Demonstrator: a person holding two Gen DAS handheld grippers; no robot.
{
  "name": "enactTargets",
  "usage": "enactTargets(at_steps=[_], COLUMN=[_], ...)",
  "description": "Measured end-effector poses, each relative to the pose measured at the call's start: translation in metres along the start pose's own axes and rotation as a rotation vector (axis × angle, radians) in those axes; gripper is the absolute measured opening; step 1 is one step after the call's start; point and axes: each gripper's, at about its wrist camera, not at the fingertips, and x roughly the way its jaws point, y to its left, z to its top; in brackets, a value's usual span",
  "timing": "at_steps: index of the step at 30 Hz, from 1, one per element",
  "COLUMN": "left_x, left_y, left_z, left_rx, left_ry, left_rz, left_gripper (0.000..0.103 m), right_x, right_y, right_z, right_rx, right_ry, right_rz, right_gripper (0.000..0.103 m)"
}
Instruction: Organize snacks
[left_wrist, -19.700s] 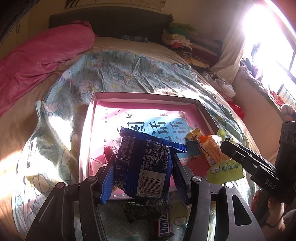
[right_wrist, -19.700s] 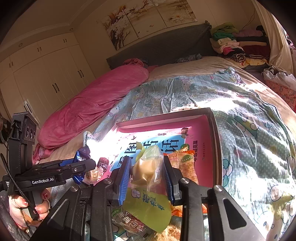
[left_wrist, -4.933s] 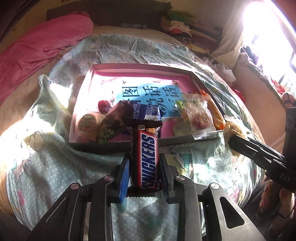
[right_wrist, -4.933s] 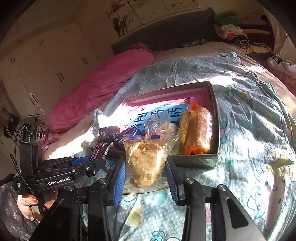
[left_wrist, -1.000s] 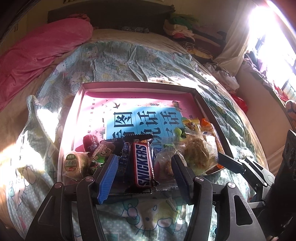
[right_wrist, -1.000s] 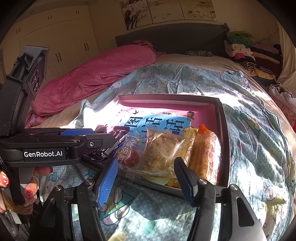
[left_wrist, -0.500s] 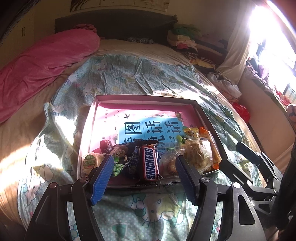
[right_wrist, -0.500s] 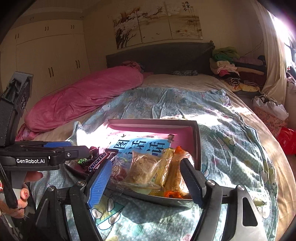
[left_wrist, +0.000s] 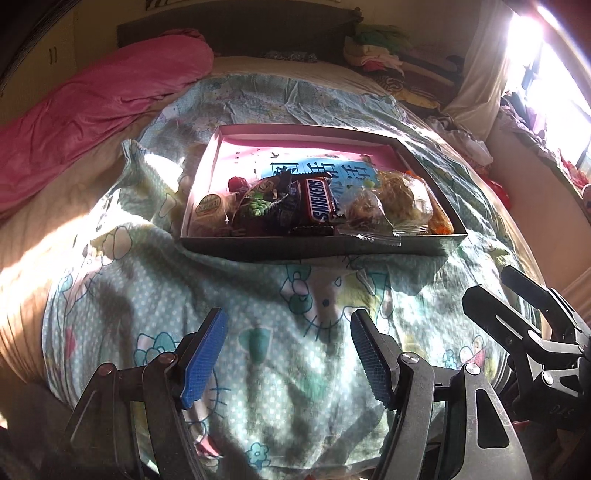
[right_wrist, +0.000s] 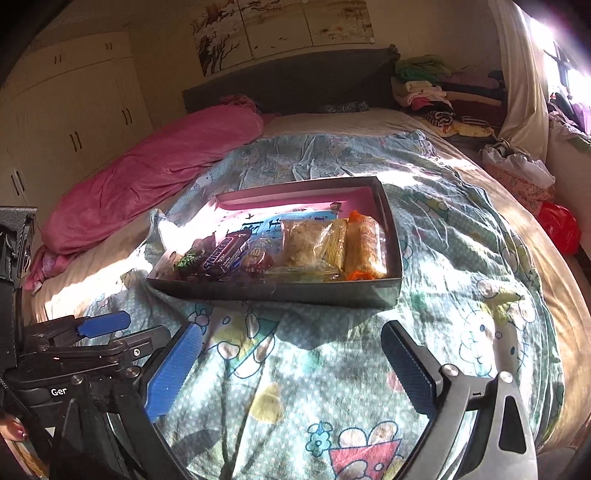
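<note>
A shallow dark box with a pink inside (left_wrist: 317, 248) (right_wrist: 280, 290) lies on the bed and holds the snacks. A Snickers bar (left_wrist: 320, 201) (right_wrist: 224, 251) lies in the middle, dark wrapped sweets (left_wrist: 258, 206) to its left, a clear bag of crisp cakes (left_wrist: 400, 199) (right_wrist: 303, 242) and orange-ended packs (right_wrist: 364, 249) to its right. My left gripper (left_wrist: 288, 356) is open and empty, well short of the box. My right gripper (right_wrist: 291, 365) is open and empty, also short of the box.
A light blue cartoon-print sheet (left_wrist: 258, 332) covers the bed. A pink duvet (left_wrist: 92, 107) lies along the left. Folded clothes (right_wrist: 436, 92) are piled at the headboard. A red bag (right_wrist: 559, 227) and a sunlit window are on the right.
Both grippers have pulled back from the box toward the foot of the bed, so the box looks smaller. Both stay open and empty; the snacks have not moved.
</note>
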Motion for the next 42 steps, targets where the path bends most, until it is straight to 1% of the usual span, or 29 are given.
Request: enactTargets(at_steps=[3,9,23,42], left_x=[-0.0018,-0.0073,-0.0087,-0.0076], left_y=[0.0023,0.0020,0.0040,0.0036], left_z=[-0.0027,-0.0047,-0.0039,-0.0024], left_rx=[-0.008,0.003,0.000,-0.003], left_ry=[-0.001,-0.017,-0.019,-0.023], left_rz=[-0.007,-0.005,0.004,0.029], left_gripper=[0.071,0.071,0.071,0.071], right_x=[-0.0012,-0.0024,0.0043,0.0019], right_y=[0.0028,0.0034,0.0002,-0.0001], right_z=[-0.0047,-0.0060,-0.0077,-0.0062], right_rx=[-0.012,-0.013,-0.009,-0.011], right_ry=[0.013,0.007,0.023,0.014], right_rz=[-0.002,-0.023,-0.014,-0.018], right_gripper=[0.098,0.098,0.098,0.098])
